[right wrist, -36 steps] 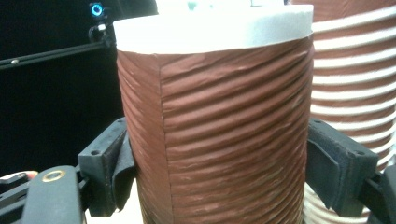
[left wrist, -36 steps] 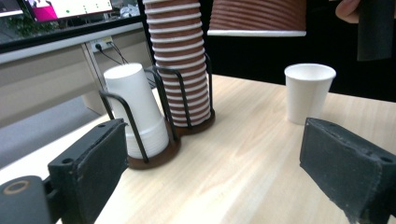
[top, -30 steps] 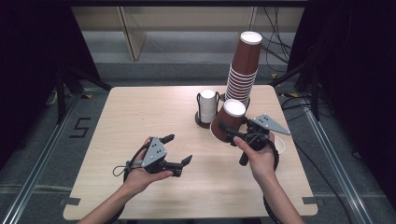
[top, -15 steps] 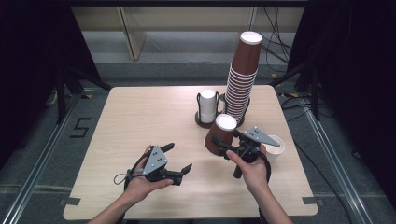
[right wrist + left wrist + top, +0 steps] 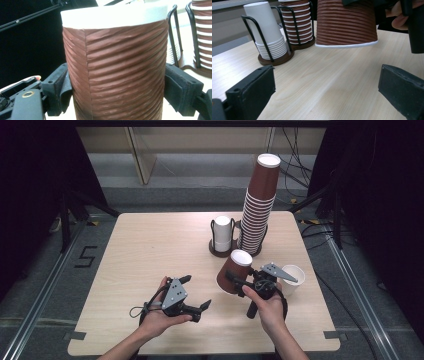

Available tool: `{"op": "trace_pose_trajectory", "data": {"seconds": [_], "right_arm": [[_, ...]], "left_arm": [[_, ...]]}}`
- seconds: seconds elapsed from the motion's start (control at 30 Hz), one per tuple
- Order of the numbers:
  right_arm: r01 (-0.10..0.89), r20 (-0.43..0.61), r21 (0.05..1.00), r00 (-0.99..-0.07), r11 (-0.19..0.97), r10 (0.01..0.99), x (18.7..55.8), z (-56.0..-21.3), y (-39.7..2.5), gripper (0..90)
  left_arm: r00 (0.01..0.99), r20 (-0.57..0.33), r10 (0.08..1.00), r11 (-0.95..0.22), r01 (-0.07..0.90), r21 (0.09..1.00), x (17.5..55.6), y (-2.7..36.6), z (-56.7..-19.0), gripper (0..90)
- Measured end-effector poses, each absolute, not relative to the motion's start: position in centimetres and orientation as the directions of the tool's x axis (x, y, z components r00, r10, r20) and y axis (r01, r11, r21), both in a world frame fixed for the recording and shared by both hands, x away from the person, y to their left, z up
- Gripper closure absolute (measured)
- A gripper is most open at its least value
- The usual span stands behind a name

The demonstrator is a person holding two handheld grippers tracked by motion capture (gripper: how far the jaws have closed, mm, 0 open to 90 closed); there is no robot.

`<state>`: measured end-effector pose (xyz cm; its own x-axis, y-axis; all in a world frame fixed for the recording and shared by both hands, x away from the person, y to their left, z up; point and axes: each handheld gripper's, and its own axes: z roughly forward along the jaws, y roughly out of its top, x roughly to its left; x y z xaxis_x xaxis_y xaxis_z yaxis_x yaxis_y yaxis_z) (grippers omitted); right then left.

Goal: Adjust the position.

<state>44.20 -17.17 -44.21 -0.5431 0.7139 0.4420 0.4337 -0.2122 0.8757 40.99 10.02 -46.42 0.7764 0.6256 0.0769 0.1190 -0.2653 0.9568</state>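
Right tongs [image 5: 239,281], lower right of centre in the high view, are clenched on a brown ribbed cup [image 5: 234,271]. The cup is upside down and tilted, its white base uppermost. In the left gripper view the cup [image 5: 346,23] hangs clear of the bench [image 5: 324,82] at upper centre, white rim lowest, with a gap between rim and wood. In the right gripper view the cup [image 5: 117,67] sits between the two black pads [image 5: 61,90], both pressed against its ribbed wall.

Left tongs [image 5: 196,292], lower centre-left in the high view, are released: jaws spread wide and holding nothing, aimed toward the held cup. The left gripper view shows bare bench between them.

A tall stack of brown cups [image 5: 257,210] stands in a wire holder in the upper centre-right of the high view, behind the held cup. Just to its left stands a shorter stack of white cups [image 5: 222,233], also in a wire holder on a dark round base. A single white cup [image 5: 293,279] stands upright, mouth up, on the bench just beside the right hand [image 5: 270,307], toward the right edge of the frame.
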Motion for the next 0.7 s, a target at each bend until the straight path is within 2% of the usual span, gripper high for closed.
{"op": "trace_pose_trajectory", "data": {"seconds": [0.4,0.53,0.6,0.7], "right_arm": [[0.517,0.565,0.806,-0.524,-0.288,0.638,44.3,-44.9,-16.5,18.7],[0.557,0.611,0.770,-0.507,-0.310,0.608,44.4,-45.5,-16.3,18.7],[0.601,0.664,0.723,-0.473,-0.339,0.579,44.3,-45.7,-16.2,18.7],[0.590,0.658,0.733,-0.486,-0.339,0.576,44.6,-46.1,-16.4,18.7]], "left_arm": [[0.795,0.108,0.596,-0.286,0.085,0.955,40.6,8.7,-46.7,0.0],[0.802,0.099,0.589,-0.291,0.096,0.952,40.8,8.1,-46.8,0.0],[0.806,0.096,0.584,-0.292,0.099,0.951,41.0,7.9,-46.7,0.0],[0.811,0.069,0.581,-0.281,0.120,0.952,41.5,7.5,-46.6,0.0]]}}
